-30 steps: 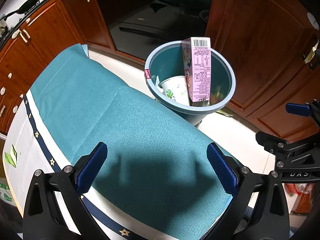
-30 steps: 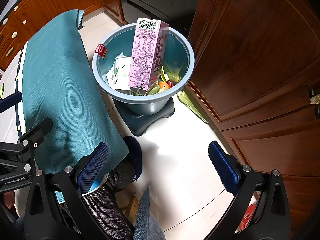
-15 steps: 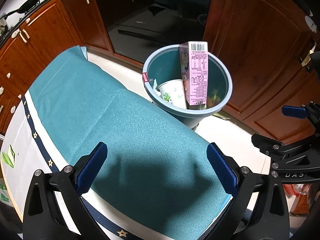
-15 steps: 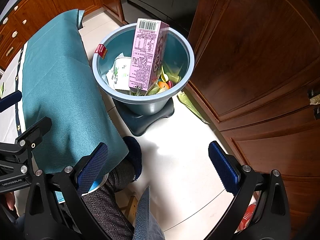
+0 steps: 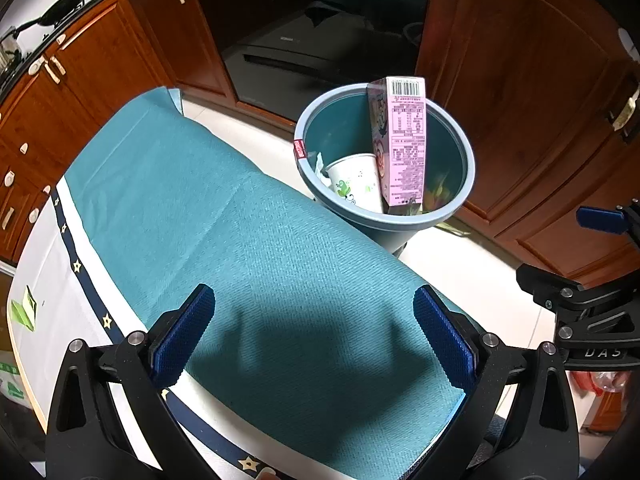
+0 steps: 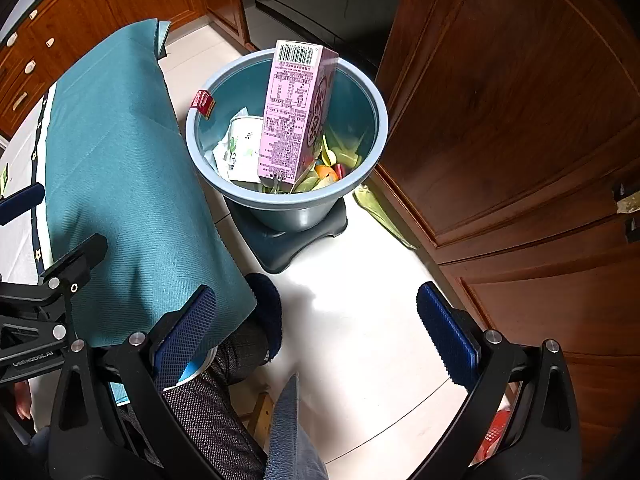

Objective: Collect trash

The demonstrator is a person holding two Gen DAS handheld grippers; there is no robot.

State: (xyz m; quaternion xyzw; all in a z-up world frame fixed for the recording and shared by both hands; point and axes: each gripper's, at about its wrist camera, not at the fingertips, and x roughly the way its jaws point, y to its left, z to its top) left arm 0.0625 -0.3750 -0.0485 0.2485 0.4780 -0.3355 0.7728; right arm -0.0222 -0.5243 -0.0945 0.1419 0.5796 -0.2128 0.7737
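A blue-grey trash bin stands on the floor beside the table. Inside it a pink carton stands upright, next to a white paper cup and green and orange food scraps. My left gripper hovers open over the teal tablecloth, with nothing between its fingers. Over the floor in front of the bin, my right gripper is open and holds nothing.
Wooden cabinets close in behind and to the right of the bin. A dark appliance front stands behind it. A green scrap lies on the floor by the bin's dark base. A person's leg and dark slipper are below the table edge.
The left gripper has drawn back and up a little, so the bin looks farther away. The right gripper has hardly moved. Both stayed open.
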